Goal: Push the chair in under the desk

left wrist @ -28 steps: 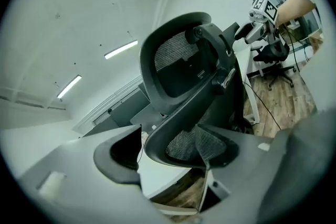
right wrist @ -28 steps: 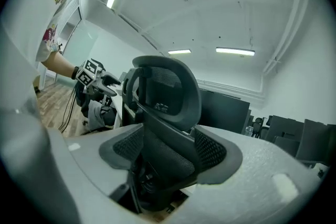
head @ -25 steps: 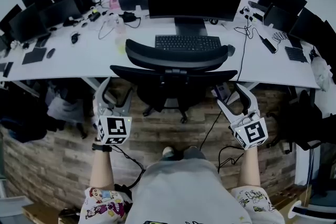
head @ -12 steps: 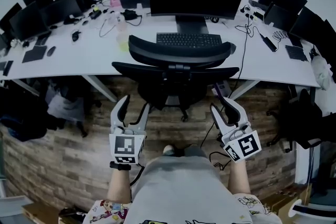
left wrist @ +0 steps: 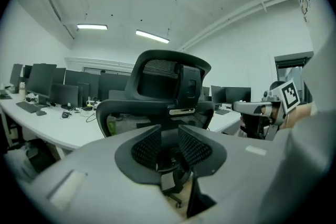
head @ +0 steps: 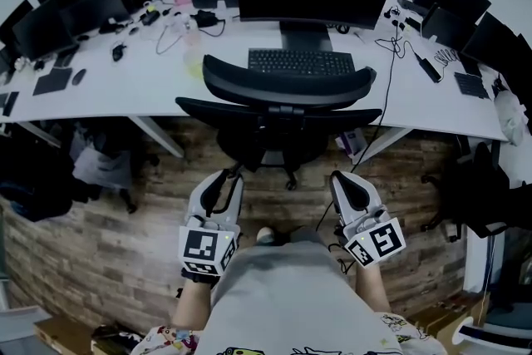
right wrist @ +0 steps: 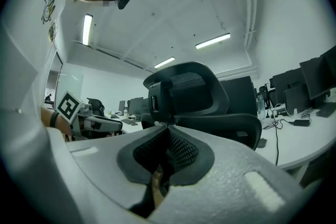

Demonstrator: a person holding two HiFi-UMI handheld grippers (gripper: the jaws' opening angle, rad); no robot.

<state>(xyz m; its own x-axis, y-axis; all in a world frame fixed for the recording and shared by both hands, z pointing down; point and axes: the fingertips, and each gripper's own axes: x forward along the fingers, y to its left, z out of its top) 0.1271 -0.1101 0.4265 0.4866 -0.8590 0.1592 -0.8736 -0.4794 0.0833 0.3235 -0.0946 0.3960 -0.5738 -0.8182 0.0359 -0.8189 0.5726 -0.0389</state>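
Matt plastic, mesh and rough wood

The left hand-held gripper (head: pixel 224 181) has a matt grey, faintly grainy plastic shell and black dimpled pads (left wrist: pixel 146 148) that look rubbery; its jaws have just been closing, with nothing between them. Ahead of it, the chair (head: pixel 283 83) has a smooth matt black plastic frame and woven mesh panels. Beyond the chair, the tabletop (head: pixel 133 100) is smooth, matt white. Below the hand-held gripper, the floor (head: pixel 125 253) is worn, uneven wood planking.
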